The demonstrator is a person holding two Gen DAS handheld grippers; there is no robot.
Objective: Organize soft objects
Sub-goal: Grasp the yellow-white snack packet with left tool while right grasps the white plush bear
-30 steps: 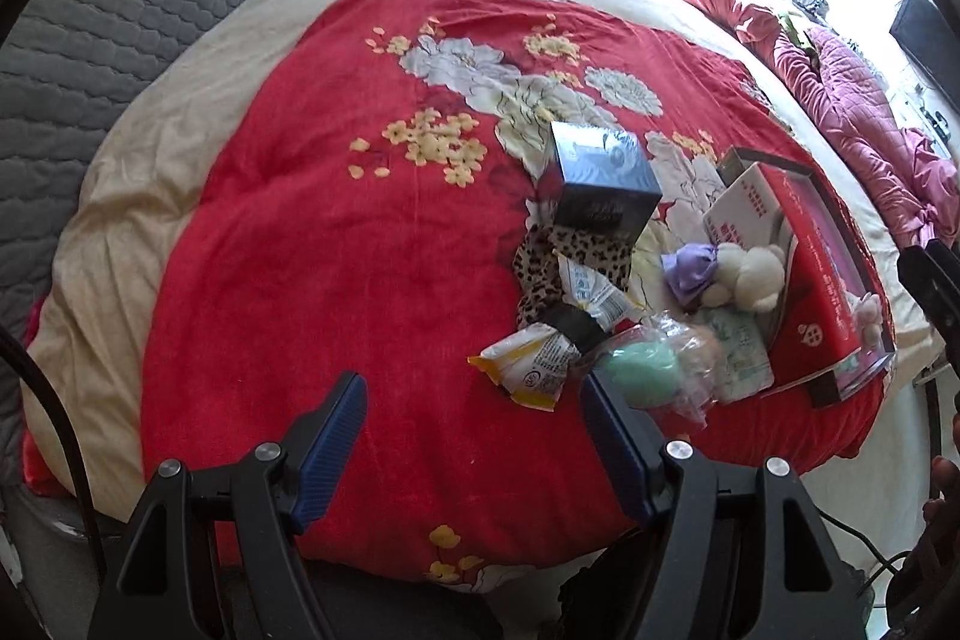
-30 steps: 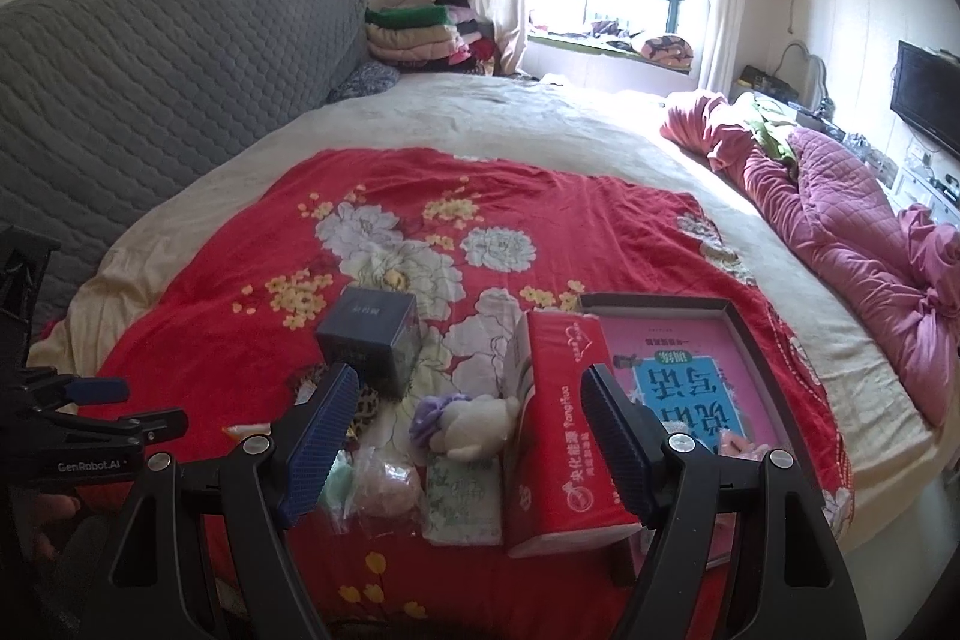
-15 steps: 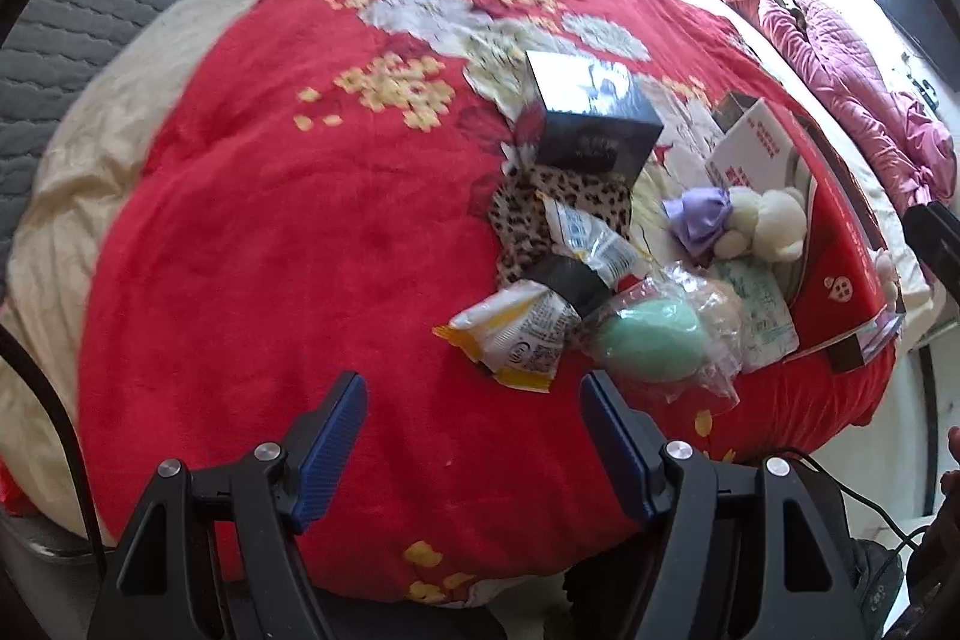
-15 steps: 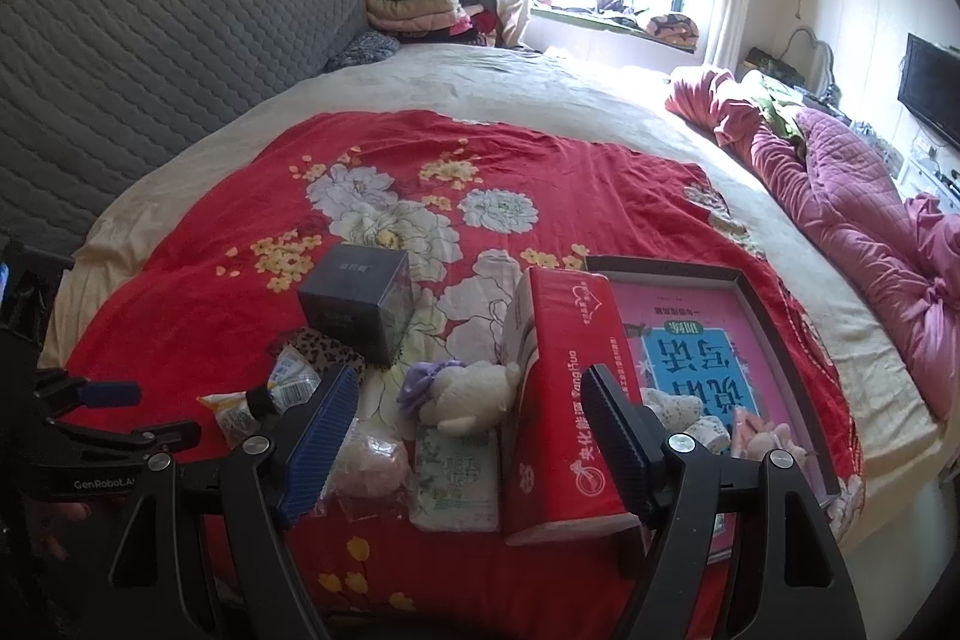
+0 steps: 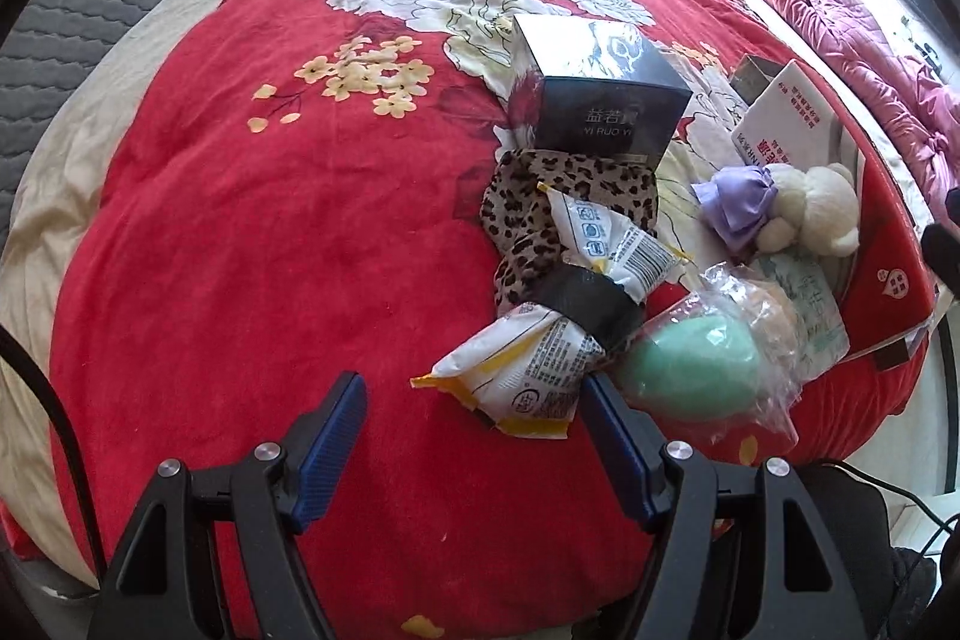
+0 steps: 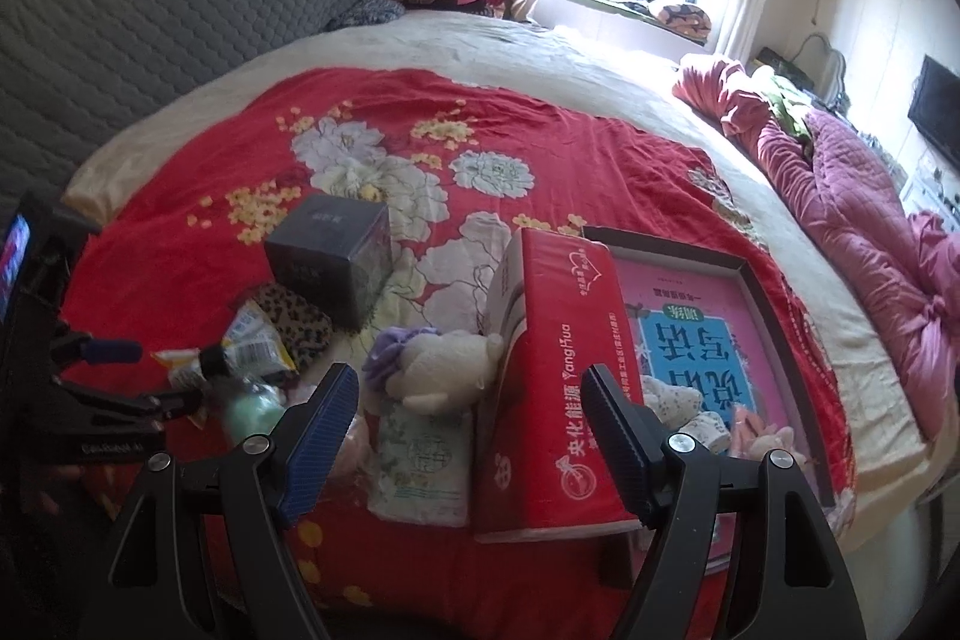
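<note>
Both grippers hang over the red blanket [image 5: 252,244] with jaws wide open, holding nothing. The left gripper [image 5: 471,436] is just below a snack packet [image 5: 522,370]; the right gripper [image 6: 471,427] is near the teddy bear [image 6: 444,364].

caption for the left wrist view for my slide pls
Open left tongs above a red floral blanket, near snack packets, a bagged green sponge and a plush bear.

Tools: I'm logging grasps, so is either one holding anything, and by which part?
Nothing is held: the left tool and right tool are both open and empty.
</note>
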